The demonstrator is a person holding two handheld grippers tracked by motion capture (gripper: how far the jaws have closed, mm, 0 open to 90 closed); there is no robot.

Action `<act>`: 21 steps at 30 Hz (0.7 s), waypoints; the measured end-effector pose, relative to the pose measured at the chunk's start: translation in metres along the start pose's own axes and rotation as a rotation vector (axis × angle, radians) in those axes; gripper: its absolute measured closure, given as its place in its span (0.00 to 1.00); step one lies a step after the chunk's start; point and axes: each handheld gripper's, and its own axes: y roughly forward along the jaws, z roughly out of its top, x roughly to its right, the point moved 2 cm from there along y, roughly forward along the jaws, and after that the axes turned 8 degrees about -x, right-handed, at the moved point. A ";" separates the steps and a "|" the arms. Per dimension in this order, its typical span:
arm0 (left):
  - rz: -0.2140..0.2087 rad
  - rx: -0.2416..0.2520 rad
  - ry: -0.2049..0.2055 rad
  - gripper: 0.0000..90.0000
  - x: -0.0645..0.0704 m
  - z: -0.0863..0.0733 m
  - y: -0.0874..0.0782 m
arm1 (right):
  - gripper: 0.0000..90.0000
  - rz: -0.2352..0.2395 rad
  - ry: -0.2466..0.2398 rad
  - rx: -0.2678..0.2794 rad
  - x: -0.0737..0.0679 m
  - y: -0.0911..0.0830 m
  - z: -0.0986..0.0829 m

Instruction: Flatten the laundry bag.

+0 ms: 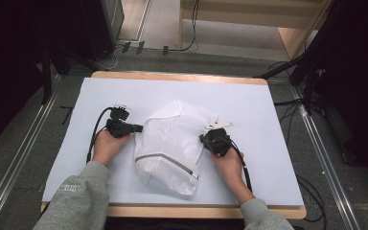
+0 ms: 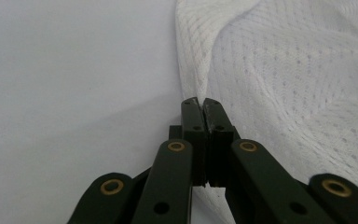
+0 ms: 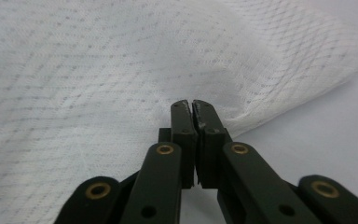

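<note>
White mesh cloth (image 1: 172, 143) lies crumpled in the middle of the table (image 1: 249, 100). Left gripper (image 1: 135, 128) sits at the cloth's 9 o'clock edge, jaws pressed together right at the cloth's fold; whether they pinch it, I cannot tell. Right gripper (image 1: 203, 139) is at the 3 o'clock edge, jaws pressed together too. Bare table spreads wide toward 12, 3 and 9 o'clock.
</note>
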 end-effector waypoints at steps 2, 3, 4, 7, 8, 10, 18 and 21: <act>-0.006 0.004 -0.008 1.00 -0.003 0.000 -0.002 | 1.00 0.011 0.018 -0.014 0.004 -0.001 0.002; -0.008 0.009 -0.018 1.00 -0.004 0.000 -0.004 | 1.00 0.006 0.015 -0.020 0.006 -0.003 0.002; -0.011 0.010 -0.019 1.00 -0.006 0.000 -0.006 | 1.00 0.007 0.019 -0.019 0.009 -0.004 0.003; -0.029 0.019 -0.039 1.00 -0.010 0.000 -0.010 | 1.00 0.016 0.036 -0.007 0.017 -0.011 0.005; -0.045 0.017 -0.047 1.00 -0.010 0.000 -0.011 | 1.00 0.015 0.037 -0.004 0.021 -0.014 0.006; -0.073 0.012 -0.051 1.00 -0.010 0.000 -0.012 | 1.00 0.014 0.043 -0.005 0.025 -0.018 0.007; -0.016 0.006 -0.011 0.91 -0.006 0.003 -0.004 | 1.00 0.001 0.056 -0.019 0.048 -0.017 0.009; -0.010 0.041 0.008 0.87 -0.004 0.005 -0.014 | 0.99 0.023 0.056 -0.028 0.045 -0.015 0.008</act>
